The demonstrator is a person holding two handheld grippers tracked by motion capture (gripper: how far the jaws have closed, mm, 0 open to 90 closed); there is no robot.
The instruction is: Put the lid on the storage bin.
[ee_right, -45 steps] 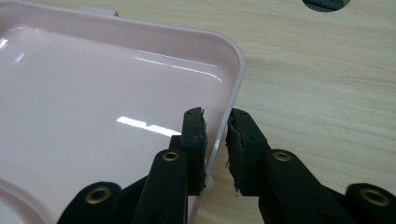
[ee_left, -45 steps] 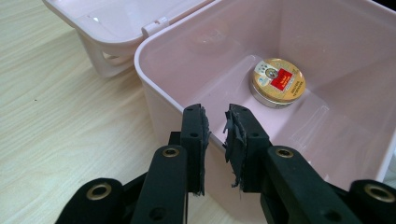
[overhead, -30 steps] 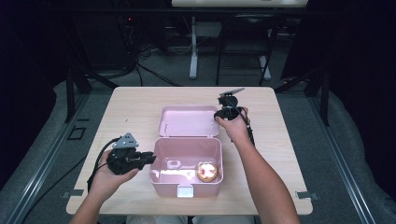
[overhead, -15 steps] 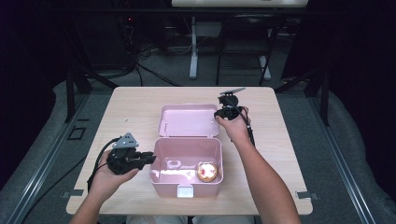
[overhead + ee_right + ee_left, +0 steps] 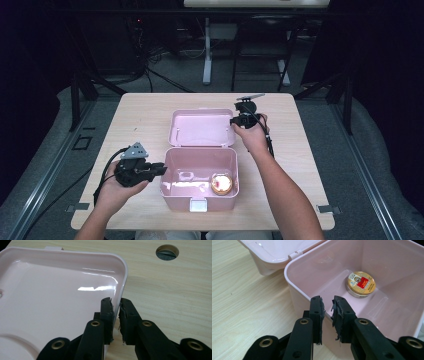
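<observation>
Pale wood table (image 5: 150, 120) carries the pink box (image 5: 198, 172) near centre, its wall pinched by the left gripper (image 5: 328, 307), while the right gripper (image 5: 116, 308) clamps the right rim of the lid (image 5: 200, 127) lying open on the far side.

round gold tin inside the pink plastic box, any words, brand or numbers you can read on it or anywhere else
Round gold tin: a red label and a small round emblem on its lid, with print around them; all too small and blurred to read.
Pink plastic box: no text.
Open pink lid: no text.
Light wooden table: no text.
</observation>
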